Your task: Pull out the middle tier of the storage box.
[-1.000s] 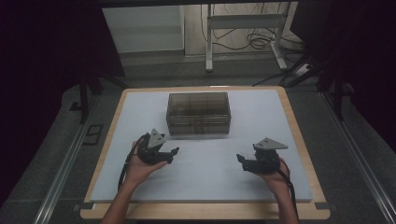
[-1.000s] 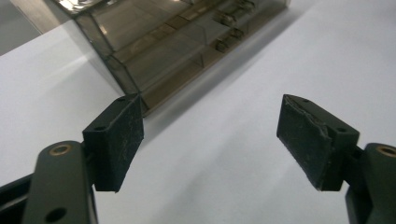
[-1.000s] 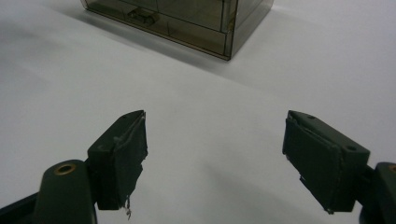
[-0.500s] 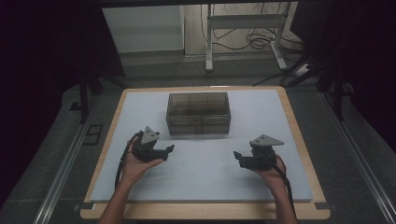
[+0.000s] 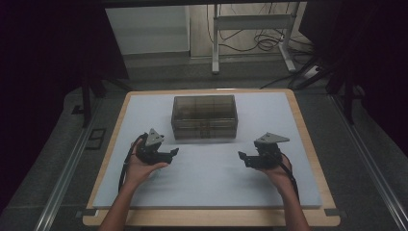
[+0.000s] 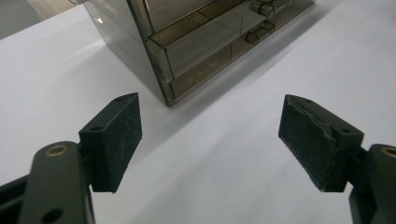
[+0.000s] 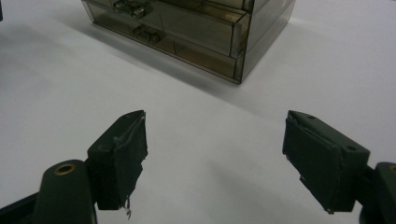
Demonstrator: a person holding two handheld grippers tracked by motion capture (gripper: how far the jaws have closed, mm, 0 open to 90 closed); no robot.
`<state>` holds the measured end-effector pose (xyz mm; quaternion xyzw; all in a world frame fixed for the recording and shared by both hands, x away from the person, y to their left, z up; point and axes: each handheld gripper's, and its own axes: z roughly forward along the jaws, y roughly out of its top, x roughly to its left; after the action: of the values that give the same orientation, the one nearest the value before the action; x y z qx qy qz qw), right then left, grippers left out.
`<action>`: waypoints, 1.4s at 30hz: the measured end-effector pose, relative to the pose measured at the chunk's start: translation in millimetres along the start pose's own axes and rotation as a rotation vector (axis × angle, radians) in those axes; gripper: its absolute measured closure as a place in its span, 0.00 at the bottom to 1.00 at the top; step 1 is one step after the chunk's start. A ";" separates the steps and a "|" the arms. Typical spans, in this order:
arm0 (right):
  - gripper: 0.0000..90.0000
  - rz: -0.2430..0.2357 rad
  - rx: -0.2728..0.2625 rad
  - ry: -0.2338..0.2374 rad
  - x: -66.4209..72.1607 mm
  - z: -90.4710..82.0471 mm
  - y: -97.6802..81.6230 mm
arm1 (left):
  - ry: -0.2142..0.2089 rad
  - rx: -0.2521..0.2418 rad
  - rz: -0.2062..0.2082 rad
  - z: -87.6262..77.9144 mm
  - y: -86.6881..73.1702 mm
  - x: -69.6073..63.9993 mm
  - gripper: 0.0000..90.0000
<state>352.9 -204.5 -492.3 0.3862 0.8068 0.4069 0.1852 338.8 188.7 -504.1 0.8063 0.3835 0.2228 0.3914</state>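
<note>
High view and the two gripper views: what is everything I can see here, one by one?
Drawer box: one, smoky see-through plastic, drawers shut, at the far middle of the mat.
Mat: one, pale grey-white, covering the board.
Board: one, light wood, its rim showing around the mat.
Metal stand: one, pale, on the floor beyond the table, with dark cables behind it.
Left gripper: one, black with a grey plate, near left of the mat, jaws wide apart, holding nothing.
Right gripper: one, black with a grey plate, near right of the mat, jaws wide apart, holding nothing.
Hands: two, one gripping each gripper, forearms coming in from the bottom edge.
</note>
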 end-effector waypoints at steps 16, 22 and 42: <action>0.29 -0.026 -0.007 0.010 -1.9 9.9 17.1 | 0.012 -0.021 -0.003 3.3 5.7 5.6 0.33; 0.35 -0.032 -0.025 0.006 -4.5 12.7 24.4 | 0.013 -0.022 -0.023 6.6 4.7 9.8 0.38; 0.52 -0.063 -0.017 0.027 -12.2 30.6 31.9 | 0.051 0.003 -0.007 24.6 15.0 10.6 0.54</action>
<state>394.5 -186.4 -485.3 0.3535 0.8175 0.4128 0.1904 368.1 179.7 -506.1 0.7996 0.3964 0.2414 0.3811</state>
